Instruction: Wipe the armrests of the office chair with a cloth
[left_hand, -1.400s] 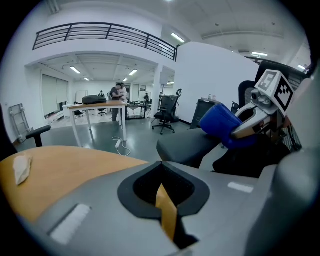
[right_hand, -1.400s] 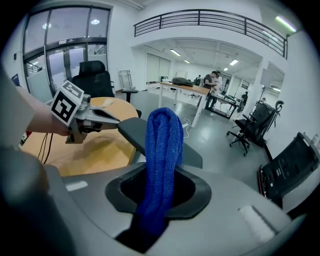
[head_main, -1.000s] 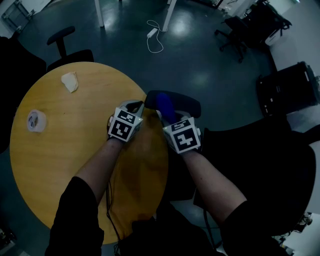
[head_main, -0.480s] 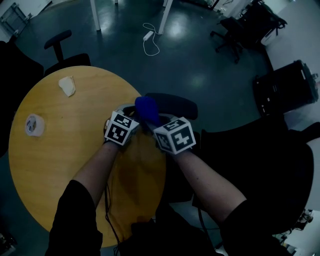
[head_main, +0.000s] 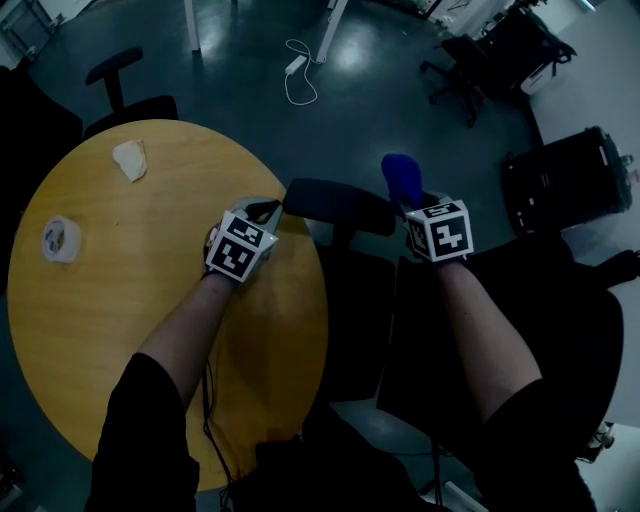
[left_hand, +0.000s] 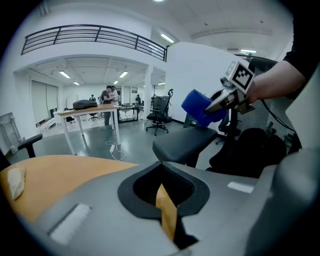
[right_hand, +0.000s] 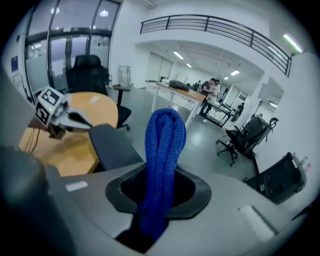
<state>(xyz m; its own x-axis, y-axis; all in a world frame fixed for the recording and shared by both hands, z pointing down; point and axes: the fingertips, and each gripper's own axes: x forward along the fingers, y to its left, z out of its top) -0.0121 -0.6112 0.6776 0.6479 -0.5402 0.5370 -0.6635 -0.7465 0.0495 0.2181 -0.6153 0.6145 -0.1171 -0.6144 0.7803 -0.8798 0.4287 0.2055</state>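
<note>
Right gripper (head_main: 410, 205), at the right of the head view, is clamping a bunched blue cloth (head_main: 401, 176) and holding it in the air, clear of everything, just past the right end of the office chair's armrest (head_main: 335, 207). That dark pad is lying with its long axis running left to right between the two hands. The left gripper (head_main: 268, 210) is sitting over the edge of the round wooden bench (head_main: 120, 300), its tips just beside the pad's left end. Since the cloth is hanging right of the pad and slightly farther off, the wipe is likely calling for a leftward, downward move along that axis, and the right hand is the one placed for it.

Seen from the left gripper view, that gripper's jaws are sitting close together with nothing between them. The armrest (left_hand: 187, 145) is lying just ahead, the cloth (left_hand: 200, 107) hovering above its right part.

Looking through the right gripper view, the jaws are pinching the cloth (right_hand: 162, 150) upright, and the armrest (right_hand: 112, 145) is lying near, to the left and lower.
</note>
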